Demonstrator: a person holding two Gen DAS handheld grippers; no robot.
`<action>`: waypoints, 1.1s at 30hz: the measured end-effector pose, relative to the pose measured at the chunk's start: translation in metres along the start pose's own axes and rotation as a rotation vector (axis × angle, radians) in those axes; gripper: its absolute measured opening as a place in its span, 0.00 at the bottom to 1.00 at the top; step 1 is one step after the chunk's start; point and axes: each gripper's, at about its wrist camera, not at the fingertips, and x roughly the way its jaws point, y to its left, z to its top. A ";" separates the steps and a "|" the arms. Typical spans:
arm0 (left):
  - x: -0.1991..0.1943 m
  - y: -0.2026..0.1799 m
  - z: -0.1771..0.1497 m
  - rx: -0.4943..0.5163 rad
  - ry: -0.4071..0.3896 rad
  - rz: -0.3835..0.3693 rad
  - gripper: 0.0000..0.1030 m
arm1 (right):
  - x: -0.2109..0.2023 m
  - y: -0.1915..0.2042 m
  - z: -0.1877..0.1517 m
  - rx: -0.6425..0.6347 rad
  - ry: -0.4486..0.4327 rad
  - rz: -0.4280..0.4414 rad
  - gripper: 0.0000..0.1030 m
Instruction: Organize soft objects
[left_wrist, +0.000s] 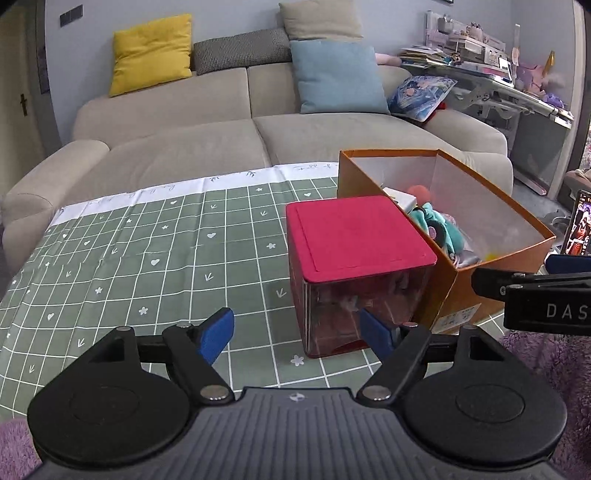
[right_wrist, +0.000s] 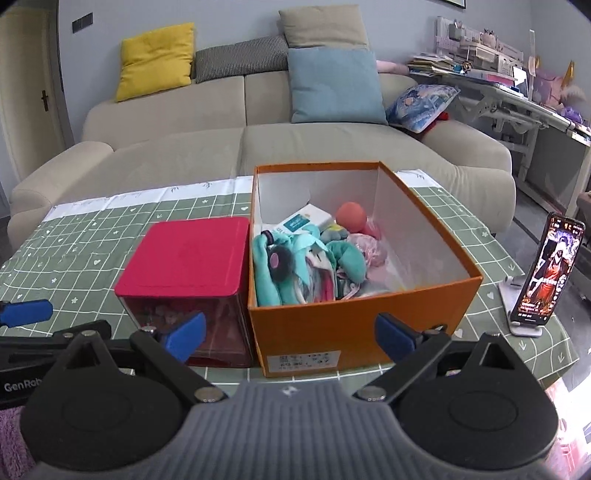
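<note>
Right wrist view looks straight down into the open orange cardboard box, and that's where the soft stuff is: a heap of teal, white and pink plush toys slumped against its near left wall, with a coral-red ball and a small white-and-teal carton behind them toward the box's back. Everything looks floppy and tangled, limbs draped over each other, so it'd squash and snag easily on a pinch. Touching the orange box's left side is a clear plastic cube with a flat red lid, lid on; something pinkish shows through its wall but I can't make out what. Right gripper hangs just in front of the orange box with its blue pads spread wide and nothing between them. Left gripper is likewise released and empty, hovering in front of the red-lidded cube over the green checked tablecloth on the surface. Honestly this fits two readings: toys gathered in the orange box as a finished tidy-up, or a pile waiting to be sorted out of it into the cube. Can't call the step from this, so I wouldn't name a next move. Nothing soft lies loose on the cloth around the box.
</note>
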 end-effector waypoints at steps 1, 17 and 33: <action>-0.002 0.000 -0.001 0.002 -0.001 0.001 0.91 | 0.000 0.000 0.000 -0.001 0.000 0.002 0.94; -0.005 0.005 -0.001 -0.002 0.010 0.008 0.91 | 0.001 0.005 0.000 -0.026 0.014 -0.007 0.94; -0.005 0.009 0.002 -0.006 0.012 0.025 0.91 | 0.002 0.006 0.000 -0.029 0.012 -0.004 0.94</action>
